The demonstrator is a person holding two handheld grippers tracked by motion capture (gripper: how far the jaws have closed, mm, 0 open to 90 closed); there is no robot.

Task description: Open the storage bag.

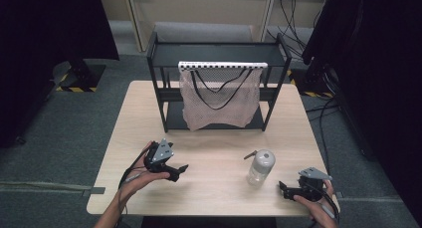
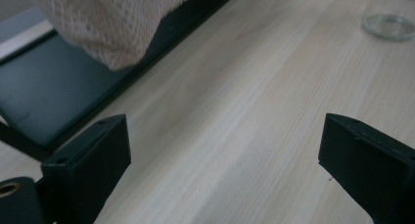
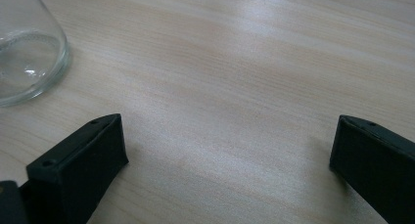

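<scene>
my left hand-held gripper point(image 1: 180, 169) rests low on the tabletop point(image 1: 219, 138) with its jaws spread wide and nothing between them. my right hand-held gripper point(image 1: 284, 188) is spread too, near the front edge. the glass bottle point(image 1: 261, 167) stands just beside it, between my two hands.

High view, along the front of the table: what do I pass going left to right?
left gripper with its jaws apart → clear bottle standing upright → right gripper, also open. The mesh bag hangs on the rack farther back, not in this line.
</scene>
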